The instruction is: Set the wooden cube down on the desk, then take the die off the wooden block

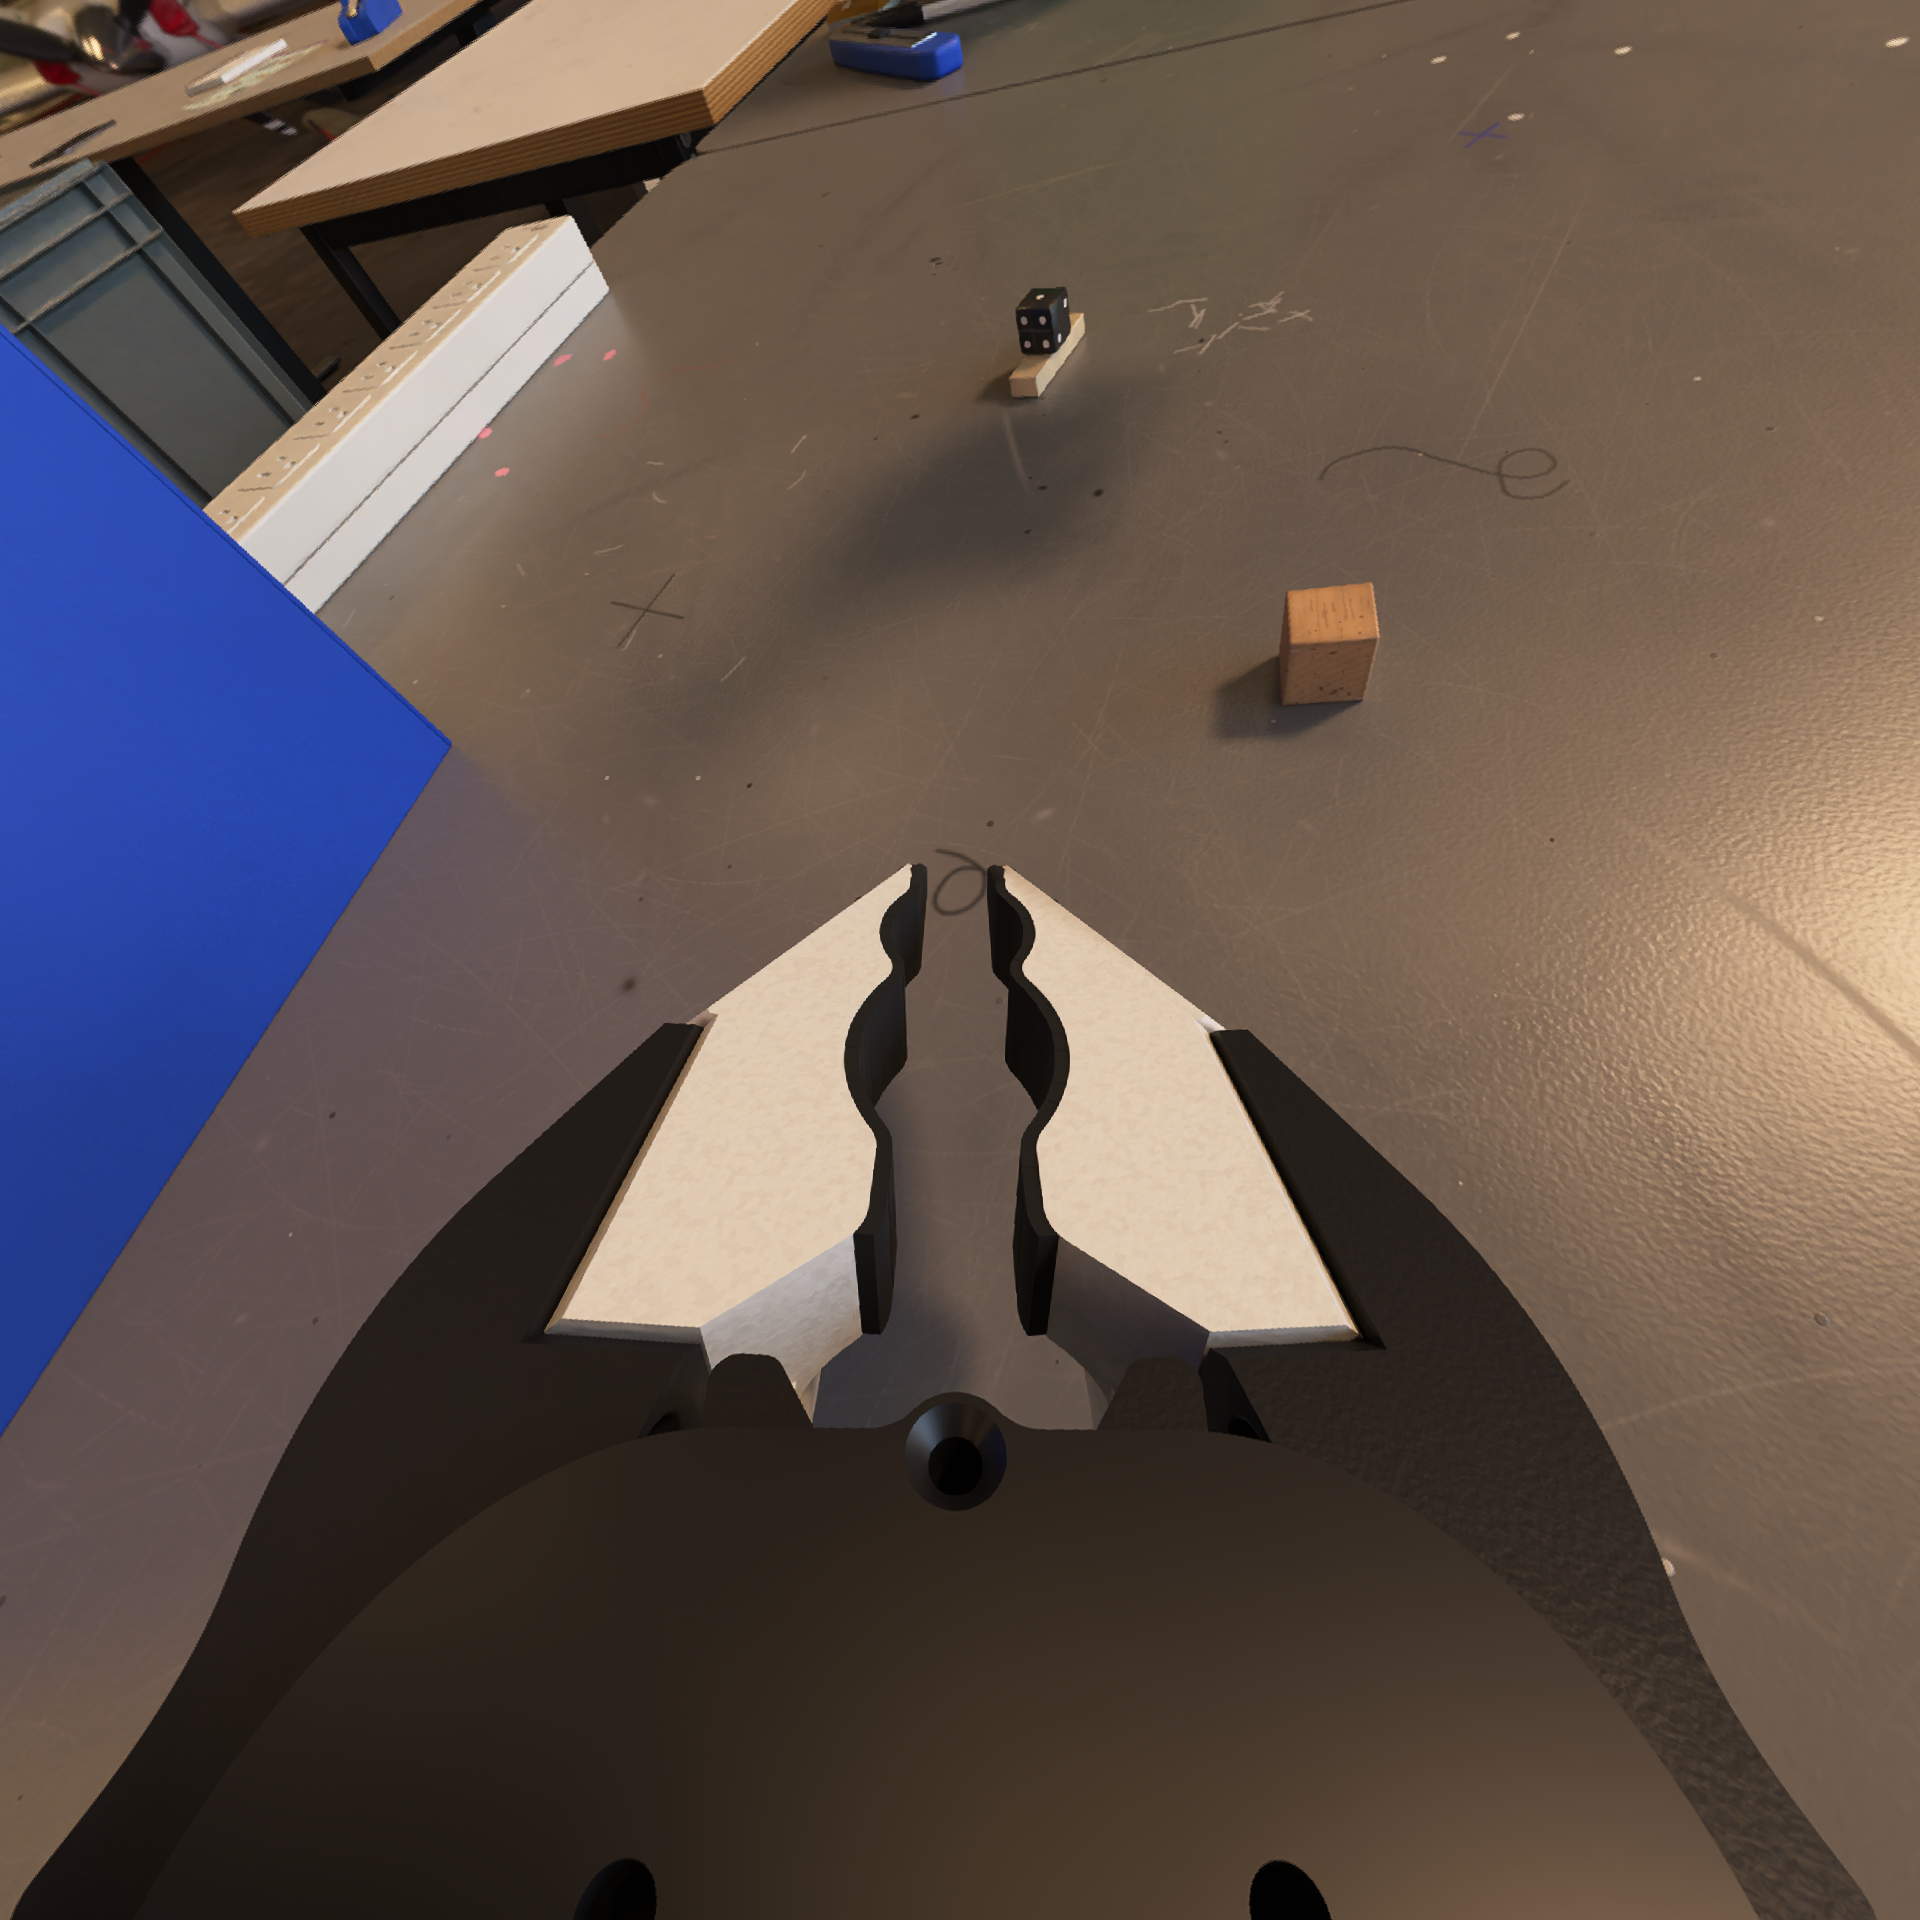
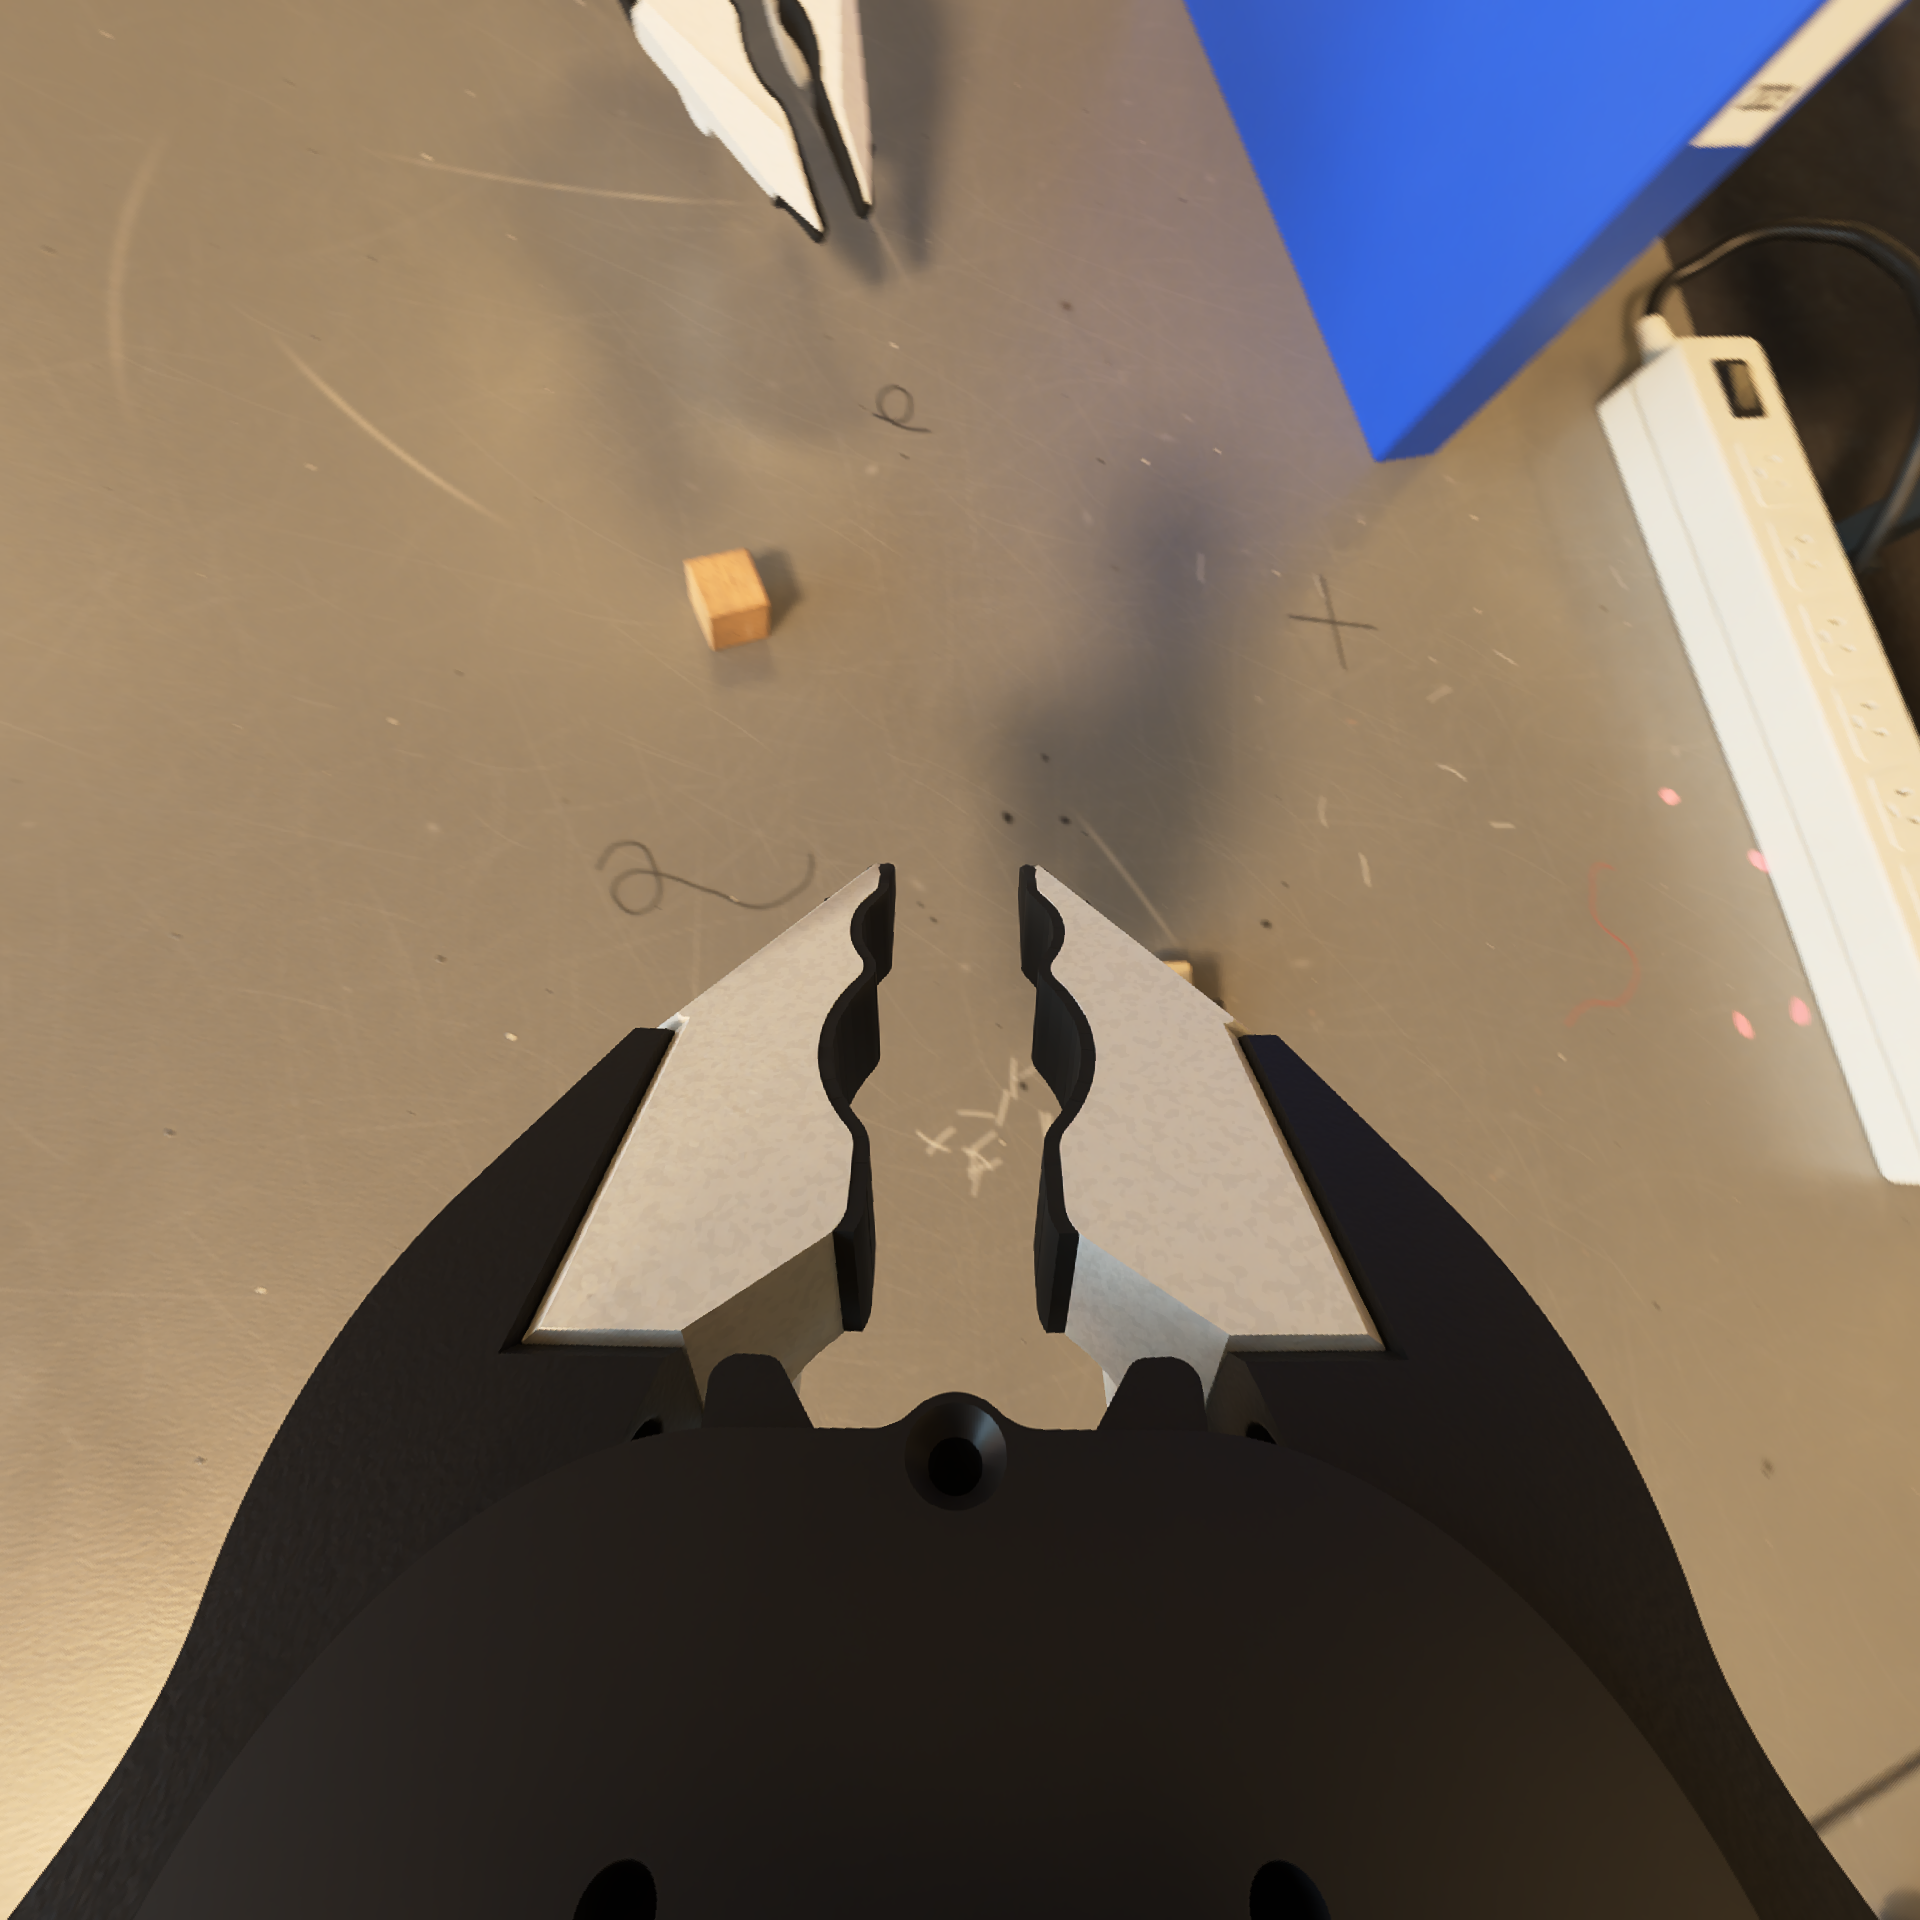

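The wooden cube [image 1: 1328, 644] stands alone on the grey desk [image 1: 1507, 987], ahead and right of my left gripper [image 1: 956, 883]. That gripper is empty, its fingers a narrow gap apart. A black die [image 1: 1042, 320] sits on the flat wooden block [image 1: 1047, 371] farther ahead. In the right wrist view, my right gripper [image 2: 956, 878] is open and empty above the desk [image 2: 312, 675]. A corner of the block [image 2: 1179, 969] shows behind its right finger, and the die is hidden. The cube [image 2: 727, 600] lies ahead left, with the left gripper [image 2: 844, 213] beyond it.
A large blue box [image 1: 156, 779] stands at the desk's left edge and also shows in the right wrist view [image 2: 1507, 187]. A white power strip [image 1: 416, 405] lies along that edge [image 2: 1766, 727]. Wooden tables [image 1: 520, 94] and a blue tool [image 1: 894, 52] are beyond.
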Motion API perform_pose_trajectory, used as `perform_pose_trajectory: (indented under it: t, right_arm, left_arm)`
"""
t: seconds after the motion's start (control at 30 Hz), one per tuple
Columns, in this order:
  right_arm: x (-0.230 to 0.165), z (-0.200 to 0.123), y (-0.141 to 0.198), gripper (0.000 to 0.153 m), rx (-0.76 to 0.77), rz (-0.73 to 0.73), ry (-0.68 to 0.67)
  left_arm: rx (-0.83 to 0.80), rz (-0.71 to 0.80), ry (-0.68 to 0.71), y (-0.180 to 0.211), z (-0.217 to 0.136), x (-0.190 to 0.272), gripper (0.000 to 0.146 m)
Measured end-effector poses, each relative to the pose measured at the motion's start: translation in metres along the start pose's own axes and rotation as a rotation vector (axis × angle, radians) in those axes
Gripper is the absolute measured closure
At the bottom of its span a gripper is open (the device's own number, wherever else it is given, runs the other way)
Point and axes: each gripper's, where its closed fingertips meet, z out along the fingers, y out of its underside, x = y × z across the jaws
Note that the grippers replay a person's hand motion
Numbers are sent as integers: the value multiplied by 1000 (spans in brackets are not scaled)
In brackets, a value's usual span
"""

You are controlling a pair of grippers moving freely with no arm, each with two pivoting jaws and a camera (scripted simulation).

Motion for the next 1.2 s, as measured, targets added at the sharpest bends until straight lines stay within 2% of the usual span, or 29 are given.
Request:
perform_pose_trajectory:
  t: [0.17,0.4,0.57,1.2]
  right_arm:
    - [28,-11,14,130,39,16,67]
    - [47,-12,8,134,267,62,140]
    - [47,-18,19,134,250,35,212]
    - [56,-8,34,137,237,73,237]
  left_arm:
    - [14,-31,-18,-4,4,-6,135]
    - [29,-46,-34,-9,12,-12,135]
    - [9,-39,-31,-9,17,-13,135]
    - [-8,-42,3,-7,19,-10,134]
